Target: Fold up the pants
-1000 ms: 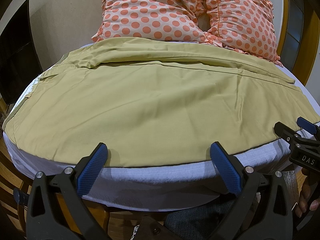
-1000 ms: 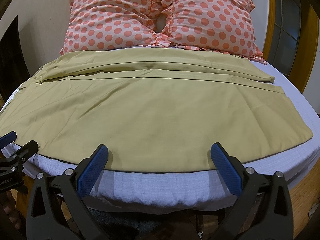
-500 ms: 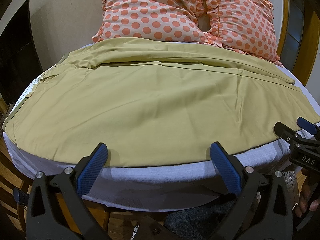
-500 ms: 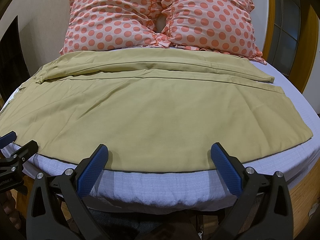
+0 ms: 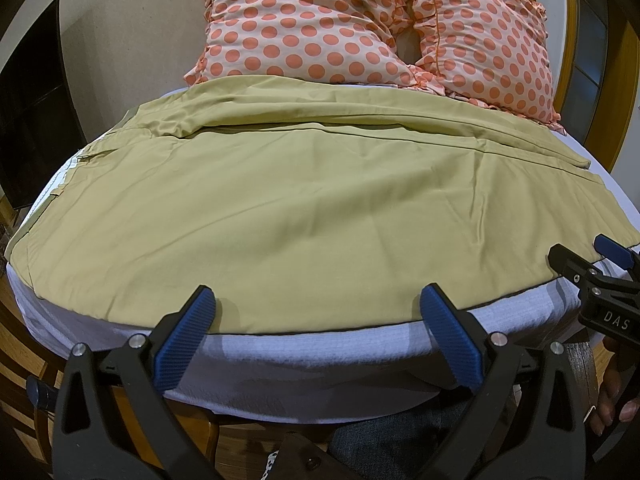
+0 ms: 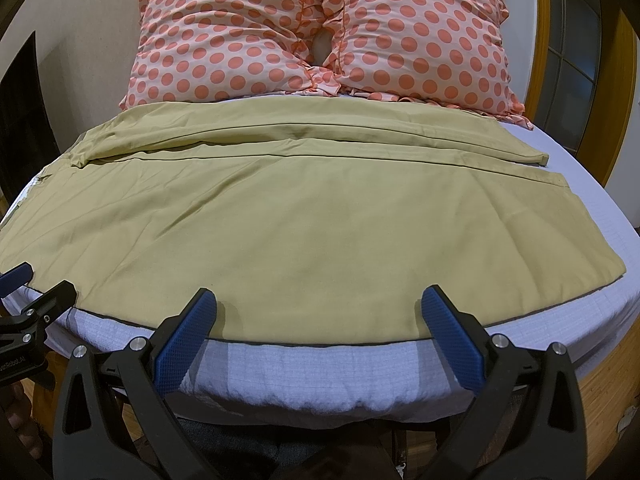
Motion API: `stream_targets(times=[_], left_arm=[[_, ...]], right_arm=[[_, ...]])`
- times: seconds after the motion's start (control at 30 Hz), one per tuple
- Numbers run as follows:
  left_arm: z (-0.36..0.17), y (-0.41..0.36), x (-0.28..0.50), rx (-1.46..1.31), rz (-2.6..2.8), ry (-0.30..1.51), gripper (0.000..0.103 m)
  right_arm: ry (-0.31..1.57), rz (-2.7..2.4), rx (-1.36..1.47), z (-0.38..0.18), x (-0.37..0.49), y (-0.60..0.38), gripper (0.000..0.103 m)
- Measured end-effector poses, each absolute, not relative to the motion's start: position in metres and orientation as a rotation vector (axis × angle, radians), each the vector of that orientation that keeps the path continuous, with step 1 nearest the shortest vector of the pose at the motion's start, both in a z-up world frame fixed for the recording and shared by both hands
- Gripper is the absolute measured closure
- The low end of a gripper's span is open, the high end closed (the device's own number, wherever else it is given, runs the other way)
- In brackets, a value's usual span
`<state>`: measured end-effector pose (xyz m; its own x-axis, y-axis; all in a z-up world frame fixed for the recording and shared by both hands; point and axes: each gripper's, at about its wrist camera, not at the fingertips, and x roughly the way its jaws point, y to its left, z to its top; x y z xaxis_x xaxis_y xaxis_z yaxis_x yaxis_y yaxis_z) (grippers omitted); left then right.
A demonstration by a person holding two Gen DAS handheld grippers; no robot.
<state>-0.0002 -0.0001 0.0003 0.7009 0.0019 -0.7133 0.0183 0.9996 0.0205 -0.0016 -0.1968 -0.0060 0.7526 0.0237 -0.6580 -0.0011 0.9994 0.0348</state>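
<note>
Left gripper point(image 5: 318, 306), jaws spread wide and holding nothing, its blue-padded fingers point(image 5: 188, 330) poised just over the near hem of the pants point(image 5: 304, 208), close to the near edge of the bed point(image 5: 320, 356); whether the tips touch the cloth cannot be told; right gripper point(image 6: 320, 308), likewise wide open and empty, its fingers point(image 6: 452, 340) straddling the same hem further along toward the right; in the left wrist view the right gripper point(image 5: 600, 264) enters at the right margin, level with the near right corner of the garment; in the right wrist view the left gripper point(image 6: 24, 292) enters at the left margin beside the near left part of the hem; a hand point(image 5: 616, 400) shows partly below the right-hand tool; the pants, olive-tan, lie flat and crosswise on the bed, covering most of its surface from the near edge to the far end; one leg forms the broad near panel, the other lies in long folds along the far side point(image 6: 304, 136), its cuff point(image 6: 538, 158) ending near the right edge of the bed; the waist end point(image 5: 68, 168) lies toward the left edge; a pale lavender sheet point(image 6: 304, 376) is exposed in a strip along the near edge and at the right; two polka-dot pillows point(image 6: 320, 36), pink with orange spots and ruffled borders, stand side by side at the far end, just beyond the far fold of the garment; a wooden frame point(image 6: 600, 376) shows beneath the sheet at the near right corner.
</note>
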Motion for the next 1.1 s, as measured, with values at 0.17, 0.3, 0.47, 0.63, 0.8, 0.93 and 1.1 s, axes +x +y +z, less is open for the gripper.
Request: stream_targets(times=[0.17,0.3,0.47,0.63,0.8,0.93,1.1], left_arm=[[0.0,0.0,0.0,0.027,-0.009,0.794,0.002],[0.0,0.0,0.0,0.027,-0.009,0.794,0.002],[0.0,0.0,0.0,0.027,-0.009,0.792,0.002],[0.0,0.0,0.0,0.027,-0.009,0.793,0.002],[0.0,0.0,0.0,0.033,-0.012,0.798,0.002],[0.005,0.0,-0.001,0.045,-0.023,0.798,0.002],[0.031,0.006,0.004,0.121,0.068,0.699,0.002]], right_arm=[[0.719,0.014,0.033,-0.006,-0.001,-0.197,0.001],[0.718,0.014,0.033,-0.006,-0.002,-0.197,0.001],[0.718,0.014,0.033,-0.006,-0.002,-0.197,0.001],[0.718,0.014,0.032,-0.007,-0.001,-0.196,0.001],[0.728,0.031,0.024,-0.005,-0.001,-0.198,0.001],[0.776,0.045,0.073,0.008,0.021,-0.214,0.001],[0.719,-0.096,0.251,0.058,0.069,-0.29,0.001]])
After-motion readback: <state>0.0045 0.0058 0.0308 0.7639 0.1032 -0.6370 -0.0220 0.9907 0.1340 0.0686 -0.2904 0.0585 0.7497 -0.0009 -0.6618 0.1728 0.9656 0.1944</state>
